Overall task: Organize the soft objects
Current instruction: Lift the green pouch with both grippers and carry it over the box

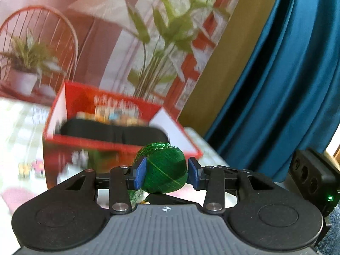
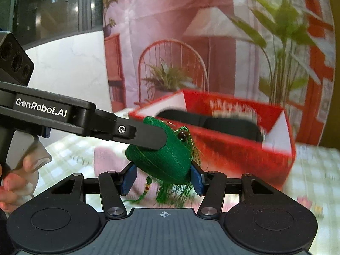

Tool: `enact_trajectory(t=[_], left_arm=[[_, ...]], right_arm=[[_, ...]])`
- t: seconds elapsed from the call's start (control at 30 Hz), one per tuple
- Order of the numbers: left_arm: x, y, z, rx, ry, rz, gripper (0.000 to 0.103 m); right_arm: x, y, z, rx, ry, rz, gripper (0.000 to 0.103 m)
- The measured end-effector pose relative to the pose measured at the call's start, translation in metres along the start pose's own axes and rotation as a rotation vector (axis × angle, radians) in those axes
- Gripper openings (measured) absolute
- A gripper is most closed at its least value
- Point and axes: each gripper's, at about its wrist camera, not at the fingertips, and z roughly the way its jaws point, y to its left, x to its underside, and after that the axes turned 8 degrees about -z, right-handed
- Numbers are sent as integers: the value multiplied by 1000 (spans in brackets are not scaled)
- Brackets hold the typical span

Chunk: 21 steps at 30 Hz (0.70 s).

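A green stuffed sachet point(image 1: 164, 173) with green tassels sits between the blue pads of my left gripper point(image 1: 167, 173), which is shut on it. In the right wrist view the same green sachet point(image 2: 170, 161) lies between the blue pads of my right gripper point(image 2: 162, 179), with the left gripper's black finger point(image 2: 146, 136) pressed on its top. Its tassels hang below. Behind it stands an open red box point(image 1: 119, 146) holding a black soft item point(image 1: 112, 131); the box also shows in the right wrist view point(image 2: 231, 146).
The table has a pale checked cloth point(image 2: 314, 170) with a pink cloth point(image 2: 106, 159) lying on it. A pink printed backdrop point(image 2: 170, 31) stands behind, and a blue curtain point(image 1: 286, 74) hangs to the right. A hand point(image 2: 12, 182) holds the left gripper's handle.
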Motion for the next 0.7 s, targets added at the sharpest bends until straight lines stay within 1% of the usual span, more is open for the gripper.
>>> enact_trajectory(t=[0.2, 0.37, 0.43, 0.5, 0.57, 0.7], left_arm=[[-52, -9, 2, 1, -103, 58, 46], [-94, -4, 8, 17, -192, 66, 46], [-108, 1, 10, 35, -220, 49, 46], [-117, 8, 16, 43, -233, 30, 46], [-124, 12, 24, 26, -236, 41, 46], [-133, 26, 47, -8, -209, 53, 46]], right_arm=[[-61, -18, 16, 14, -62, -73, 50], [-111, -35, 36, 33, -113, -131, 50], [-126, -42, 45, 42, -134, -158, 50], [-139, -50, 56, 50, -144, -178, 50], [-148, -56, 70, 54, -143, -187, 50], [-153, -65, 100, 64, -116, -201, 50]])
